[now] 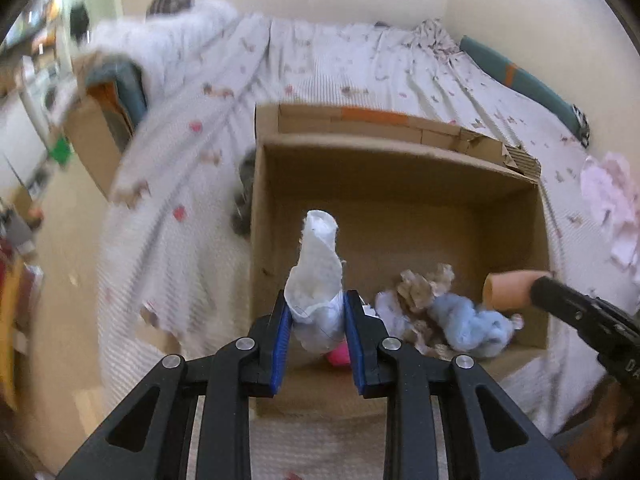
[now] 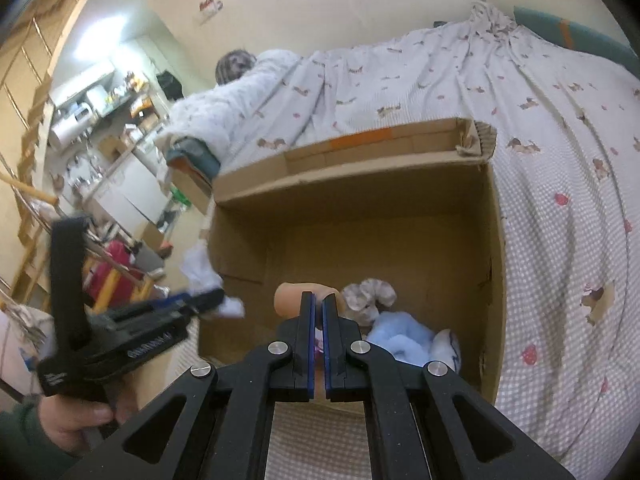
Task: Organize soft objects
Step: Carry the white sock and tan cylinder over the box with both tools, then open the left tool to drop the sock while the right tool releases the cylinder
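An open cardboard box [image 1: 396, 146] stands on the bed. My left gripper [image 1: 316, 312] is shut on a white sock [image 1: 320, 256] that sticks up over the box's near left corner. In the right wrist view the same gripper [image 2: 218, 300] holds the white sock [image 2: 198, 270] by the box's left wall [image 2: 236, 240]. My right gripper [image 2: 319, 300] is shut on a peach sock [image 2: 290, 296] above the inside of the box; from the left it shows as the right gripper [image 1: 534, 290] with the peach sock [image 1: 506, 290]. A light blue plush [image 1: 468, 324], a beige cloth [image 1: 424, 284] and a pink item [image 1: 338, 356] lie inside.
The bed has a checked sheet [image 2: 560, 184] with small prints. A pale pink cloth [image 1: 612, 208] lies to the box's right and a grey item [image 1: 245, 196] at its left wall. A teal pillow [image 1: 520, 76] lines the wall. Cluttered shelves [image 2: 100, 120] stand beyond the bed.
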### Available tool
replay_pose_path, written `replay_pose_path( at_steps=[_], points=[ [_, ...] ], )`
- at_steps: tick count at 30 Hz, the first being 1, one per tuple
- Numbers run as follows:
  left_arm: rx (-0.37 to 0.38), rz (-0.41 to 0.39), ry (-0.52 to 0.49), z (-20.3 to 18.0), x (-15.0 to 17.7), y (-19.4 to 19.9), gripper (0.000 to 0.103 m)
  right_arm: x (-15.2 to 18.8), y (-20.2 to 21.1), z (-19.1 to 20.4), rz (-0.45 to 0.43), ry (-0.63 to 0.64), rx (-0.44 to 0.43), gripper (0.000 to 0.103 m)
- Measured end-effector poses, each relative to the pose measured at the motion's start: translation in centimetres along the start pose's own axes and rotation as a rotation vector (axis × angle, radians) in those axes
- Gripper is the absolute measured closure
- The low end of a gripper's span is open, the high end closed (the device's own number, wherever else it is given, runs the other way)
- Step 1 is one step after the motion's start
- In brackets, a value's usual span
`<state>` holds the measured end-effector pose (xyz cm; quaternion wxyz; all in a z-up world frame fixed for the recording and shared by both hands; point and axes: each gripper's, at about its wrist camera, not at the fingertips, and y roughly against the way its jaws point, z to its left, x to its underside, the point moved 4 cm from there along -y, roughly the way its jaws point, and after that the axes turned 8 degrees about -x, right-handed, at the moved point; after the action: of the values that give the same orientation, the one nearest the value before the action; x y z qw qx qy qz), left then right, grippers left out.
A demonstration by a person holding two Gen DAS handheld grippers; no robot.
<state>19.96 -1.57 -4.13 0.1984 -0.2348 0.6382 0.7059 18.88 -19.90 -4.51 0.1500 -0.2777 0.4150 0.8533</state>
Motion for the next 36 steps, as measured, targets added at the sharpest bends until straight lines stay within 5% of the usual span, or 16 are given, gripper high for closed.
replay_pose_path(
  at_steps=[22,24,29,36],
  points=[
    [0.02,0.042,-0.009,-1.4,0.4,-1.6,0.078,1.1,-2.0,-0.9,0.09,-0.017,0.03,0.098],
    [0.017,0.045,-0.022,-1.7,0.5,-1.7,0.075,1.1,-2.0,-1.0,0.09,-0.018,0.033,0.098],
    [-0.017,0.032,-0.02,-1.6,0.5,-1.4,0.037,0.9,-2.0,-1.4,0.088,-0.024,0.044,0.098],
    [0.002,0.036,0.0,-1.2,0.3,-1.1,0.036,0.9,-2.1,-1.6,0.091,-0.022,0.057,0.098]
  ],
)
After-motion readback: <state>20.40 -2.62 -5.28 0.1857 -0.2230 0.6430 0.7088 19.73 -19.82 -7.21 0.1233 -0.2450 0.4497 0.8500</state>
